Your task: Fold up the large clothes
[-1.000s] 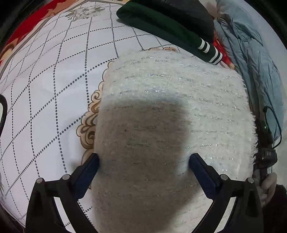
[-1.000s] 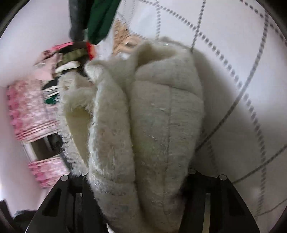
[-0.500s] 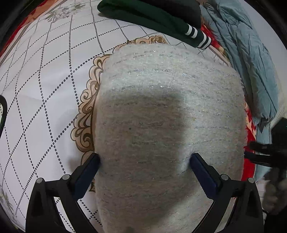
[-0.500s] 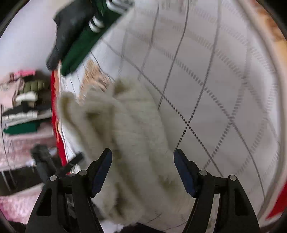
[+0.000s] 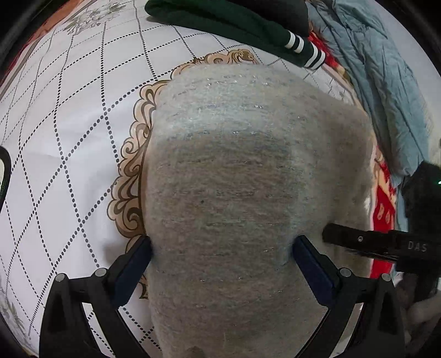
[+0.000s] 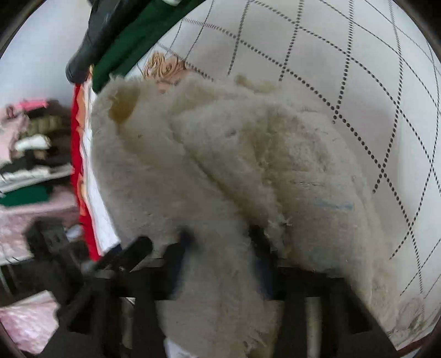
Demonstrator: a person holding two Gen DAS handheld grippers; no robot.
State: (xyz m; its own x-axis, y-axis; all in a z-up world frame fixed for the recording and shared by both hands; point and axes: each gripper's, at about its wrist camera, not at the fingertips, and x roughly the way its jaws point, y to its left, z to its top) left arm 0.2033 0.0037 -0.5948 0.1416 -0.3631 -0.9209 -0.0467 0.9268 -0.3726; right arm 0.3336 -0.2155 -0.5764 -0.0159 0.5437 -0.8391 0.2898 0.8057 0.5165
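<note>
From my left wrist, I see the fuzzy cream sweater [image 5: 234, 192] folded into a thick bundle on the white quilted bedspread [image 5: 69, 137], and it fills most of the view. My left fingers [image 5: 222, 256] stand wide, one blue pad [image 5: 137, 258] against the sweater's left side and the other against its right, so they hug the bundle across its width. Just left of the sweater a tan scroll border printed on the bedspread curls out from under it. Beyond the sweater's far edge lies a dark green garment [image 5: 234, 24] with white stripes at its cuff, and to the sweater's right a pale blue quilted coat [image 5: 386, 82] runs along the red patterned edge of the bedspread. Near the sweater's right side the black body of my other tool reaches in.

From my right wrist, the picture is blurred. The same sweater [image 6: 234, 165] lies heaped in folds in front of me, its fluffy inner side showing. My right fingers [image 6: 223, 247] are narrowing on a fold of the sweater's near edge, with the fleece between them; whether the pads already press it I cannot tell through the blur. Past the sweater's far side I see the green garment [image 6: 132, 41] again. To the sweater's left, off the bed, stacked clothes [image 6: 30, 154] sit in a pile.
</note>
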